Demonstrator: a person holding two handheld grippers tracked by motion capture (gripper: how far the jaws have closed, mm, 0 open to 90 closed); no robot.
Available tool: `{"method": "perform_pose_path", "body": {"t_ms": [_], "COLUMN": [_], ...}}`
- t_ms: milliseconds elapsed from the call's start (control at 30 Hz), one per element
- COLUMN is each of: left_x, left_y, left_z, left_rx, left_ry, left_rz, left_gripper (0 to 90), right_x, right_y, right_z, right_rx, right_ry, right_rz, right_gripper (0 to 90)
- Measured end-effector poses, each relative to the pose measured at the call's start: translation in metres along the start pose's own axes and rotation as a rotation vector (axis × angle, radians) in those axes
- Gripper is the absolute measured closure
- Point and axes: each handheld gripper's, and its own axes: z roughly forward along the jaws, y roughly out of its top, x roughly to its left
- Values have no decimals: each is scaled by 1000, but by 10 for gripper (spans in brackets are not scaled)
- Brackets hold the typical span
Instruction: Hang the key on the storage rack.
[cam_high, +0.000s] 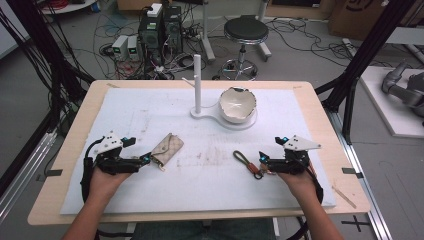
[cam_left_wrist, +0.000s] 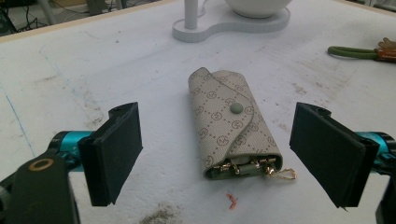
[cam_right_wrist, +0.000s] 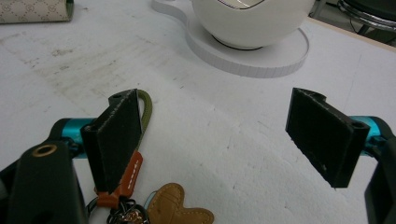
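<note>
A beige patterned key pouch (cam_high: 167, 148) (cam_left_wrist: 232, 124) lies flat on the white mat, snapped closed, with gold hooks at its near end. My left gripper (cam_high: 146, 159) (cam_left_wrist: 219, 156) stands open just short of it, a jaw on either side of its near end. A keyring with a green loop strap (cam_high: 243, 160) (cam_right_wrist: 144, 109), an orange band and a tan leather charm (cam_right_wrist: 176, 208) lies at centre right. My right gripper (cam_high: 262, 159) (cam_right_wrist: 219, 140) is open beside it; the strap runs behind its left jaw, and nothing sits between the jaws.
A white bowl (cam_high: 237, 104) sits on a white stand (cam_high: 246, 123) with an upright post (cam_high: 197, 82) at the back centre of the mat. The wooden table edge (cam_high: 200, 216) runs along the front. A stool (cam_high: 245, 31) and cables lie beyond the table.
</note>
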Motion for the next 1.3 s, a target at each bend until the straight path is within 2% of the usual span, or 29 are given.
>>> {"method": "perform_pose_path", "body": {"t_ms": [233, 500, 700, 900, 1200, 1300], "left_x": [2, 4, 5, 4, 3, 2], "left_y": [0, -1, -2, -3, -3, -3], "left_z": [-1, -2, -1, 0, 1, 2], "left_rx": [-7, -9, -5, 1, 7, 11], "left_ry": [21, 23, 22, 16, 14, 11], "left_rz": [6, -1, -5, -3, -2, 3], "left_gripper": [171, 171, 171, 171, 171, 171], "right_x": [3, 7, 11, 17, 30, 33], "right_y": [0, 2, 2, 2, 1, -1], "right_z": [2, 0, 4, 11, 20, 21], "right_rx": [5, 3, 29, 80, 170, 196], "right_ry": [17, 8, 21, 48, 87, 105], "right_rz": [-13, -15, -37, -71, -94, -98], "right_gripper": [188, 187, 188, 188, 192, 253]}}
